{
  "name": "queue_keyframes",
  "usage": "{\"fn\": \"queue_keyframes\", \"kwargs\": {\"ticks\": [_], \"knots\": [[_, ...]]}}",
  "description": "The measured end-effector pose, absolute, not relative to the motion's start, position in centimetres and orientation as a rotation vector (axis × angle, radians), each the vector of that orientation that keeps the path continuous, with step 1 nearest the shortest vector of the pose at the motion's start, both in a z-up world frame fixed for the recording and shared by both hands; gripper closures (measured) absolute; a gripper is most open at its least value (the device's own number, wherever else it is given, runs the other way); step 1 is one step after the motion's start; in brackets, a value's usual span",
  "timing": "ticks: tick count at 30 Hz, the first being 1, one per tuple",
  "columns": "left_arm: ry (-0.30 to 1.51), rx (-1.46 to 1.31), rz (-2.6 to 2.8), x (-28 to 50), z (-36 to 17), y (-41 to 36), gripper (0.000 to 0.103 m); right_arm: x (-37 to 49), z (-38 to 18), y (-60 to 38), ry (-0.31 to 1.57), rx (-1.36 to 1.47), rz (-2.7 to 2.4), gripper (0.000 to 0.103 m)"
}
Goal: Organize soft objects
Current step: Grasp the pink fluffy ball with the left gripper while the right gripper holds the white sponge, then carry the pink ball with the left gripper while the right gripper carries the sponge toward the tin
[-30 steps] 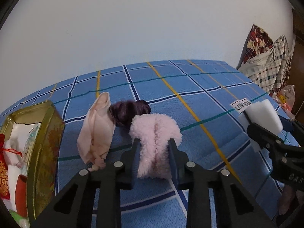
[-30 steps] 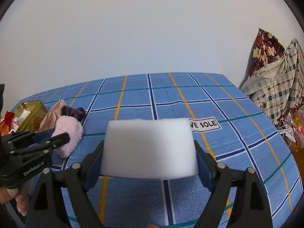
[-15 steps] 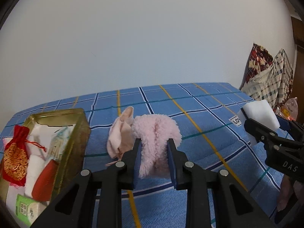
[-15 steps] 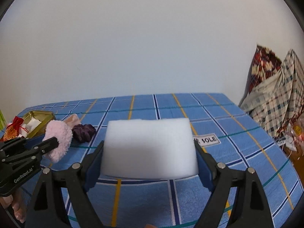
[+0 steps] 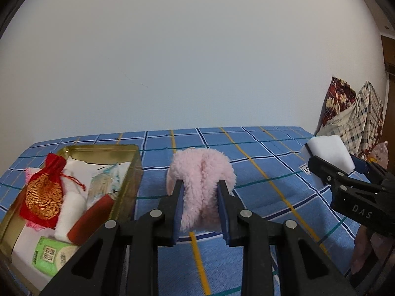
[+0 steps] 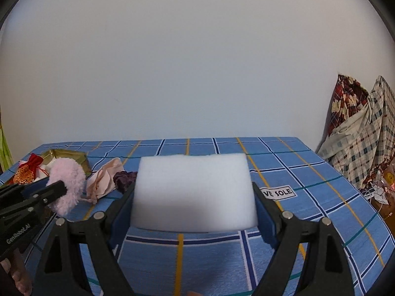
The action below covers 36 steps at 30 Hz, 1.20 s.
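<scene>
My left gripper [image 5: 200, 198] is shut on a fluffy pink puff [image 5: 201, 172] and holds it above the blue checked cloth, just right of the gold tin [image 5: 134, 170]. The puff also shows in the right wrist view [image 6: 66, 180]. My right gripper [image 6: 193, 206] is shut on a white foam block [image 6: 193, 191], held above the cloth; it appears at the right of the left wrist view [image 5: 327, 154]. A peach cloth pouch [image 6: 105, 181] and a dark purple scrunchie [image 6: 123, 178] lie on the cloth between the tin and the block.
The gold tin holds a red and gold drawstring pouch [image 5: 44, 192], white rolls, a red stick and a green packet [image 5: 48, 254]. A "SOLE" label [image 6: 279, 192] lies on the cloth. Plaid fabric [image 6: 358, 145] is heaped beyond the right edge. A white wall stands behind.
My left gripper has lifted the pink puff off the cloth and carried it left, next to the gold tin. My right gripper has risen with the foam block.
</scene>
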<state>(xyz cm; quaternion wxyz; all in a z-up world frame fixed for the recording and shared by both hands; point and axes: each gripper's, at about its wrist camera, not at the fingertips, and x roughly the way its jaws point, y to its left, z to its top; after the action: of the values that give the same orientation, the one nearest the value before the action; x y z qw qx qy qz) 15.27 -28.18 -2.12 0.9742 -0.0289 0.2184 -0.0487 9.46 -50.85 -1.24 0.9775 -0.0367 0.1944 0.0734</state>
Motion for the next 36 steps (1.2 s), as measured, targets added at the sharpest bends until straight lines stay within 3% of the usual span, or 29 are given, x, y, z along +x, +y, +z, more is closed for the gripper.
{"fn": "queue_keyframes", "kwargs": {"ticks": [36], "knots": [[0.382, -0.110, -0.021, 11.6, -2.0, -25.8, 0.075, 6.4, -1.0, -46.9, 0.326, -0.089, 0.243, 0.018]]}}
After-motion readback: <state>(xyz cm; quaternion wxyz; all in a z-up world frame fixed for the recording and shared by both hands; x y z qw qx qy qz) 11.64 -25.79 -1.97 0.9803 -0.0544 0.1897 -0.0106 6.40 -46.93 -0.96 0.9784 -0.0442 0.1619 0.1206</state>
